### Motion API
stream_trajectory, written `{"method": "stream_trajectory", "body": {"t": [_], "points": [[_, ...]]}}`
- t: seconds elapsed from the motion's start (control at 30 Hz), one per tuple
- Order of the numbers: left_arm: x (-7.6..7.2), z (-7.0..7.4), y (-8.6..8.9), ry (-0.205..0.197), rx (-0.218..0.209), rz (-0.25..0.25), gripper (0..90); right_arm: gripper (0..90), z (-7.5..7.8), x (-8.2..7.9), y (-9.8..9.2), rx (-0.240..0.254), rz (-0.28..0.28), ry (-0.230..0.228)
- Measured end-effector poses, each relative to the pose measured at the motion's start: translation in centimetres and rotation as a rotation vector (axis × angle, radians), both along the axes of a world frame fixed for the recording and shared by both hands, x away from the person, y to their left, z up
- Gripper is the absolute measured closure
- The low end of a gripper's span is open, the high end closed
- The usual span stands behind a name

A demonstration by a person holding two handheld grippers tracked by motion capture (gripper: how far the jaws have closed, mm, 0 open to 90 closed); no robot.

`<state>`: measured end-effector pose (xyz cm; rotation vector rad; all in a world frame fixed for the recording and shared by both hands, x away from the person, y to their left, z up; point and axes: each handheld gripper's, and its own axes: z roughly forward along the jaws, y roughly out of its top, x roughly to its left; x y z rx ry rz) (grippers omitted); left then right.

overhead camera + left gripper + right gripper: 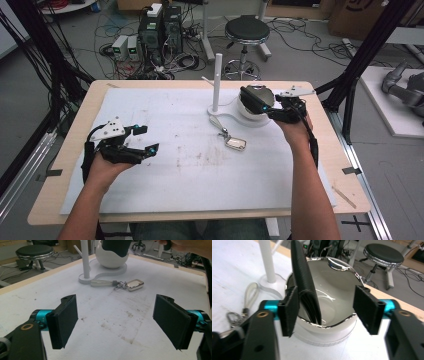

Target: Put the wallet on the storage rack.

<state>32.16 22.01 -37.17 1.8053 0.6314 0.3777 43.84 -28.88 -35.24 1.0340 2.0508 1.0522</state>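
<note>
A black wallet [303, 280] stands on edge inside a white bowl [337, 293] with a shiny rim. Its lower part leans against the left pad of my right gripper [328, 310]. That gripper's jaws stand open, one on each side of the bowl's near rim, and the right pad touches nothing. In the high view the wallet [251, 98] and bowl [247, 114] sit at the back right, with the right gripper [267, 107] over them. My left gripper [146, 139] hovers open at the left, with nothing between its jaws [116, 320].
The bowl belongs to a white stand with an upright post [217, 82]. A silver key fob [235, 143] on a pale strap [101, 283] lies on the white mat just in front of the stand. A stool [246, 31] and cables lie beyond the table.
</note>
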Motion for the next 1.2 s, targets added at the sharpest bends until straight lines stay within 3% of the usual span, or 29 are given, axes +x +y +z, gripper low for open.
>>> {"method": "stream_trajectory", "body": {"t": [0.1, 0.3, 0.4, 0.7, 1.03, 1.2], "points": [[0.0, 0.1, 0.0, 0.000, 0.001, 0.001, 20.0, 35.8, 0.4, -1.1, -0.4, 0.027, 0.009, -0.001], [0.0, 0.2, 0.0, -0.007, 0.000, 0.002, 20.0, 33.1, 1.4, -3.9, -1.1, 0.073, 0.036, -0.057], [0.0, 0.3, 0.1, -0.004, 0.002, 0.004, 20.0, 31.3, 2.0, -5.5, -1.5, 0.125, 0.059, -0.077], [0.2, 0.2, 0.7, -0.005, 0.022, 0.019, 20.0, 28.4, 2.0, -9.7, -1.6, 0.153, 0.113, -0.121], [0.3, 0.0, 1.3, -0.013, 0.025, 0.030, 20.0, 20.6, 0.5, -10.9, -0.3, 0.191, 0.129, -0.151], [0.2, 0.0, 1.4, -0.011, 0.025, 0.035, 19.9, 20.2, 0.1, -10.7, 0.2, 0.182, 0.140, -0.132]]}}
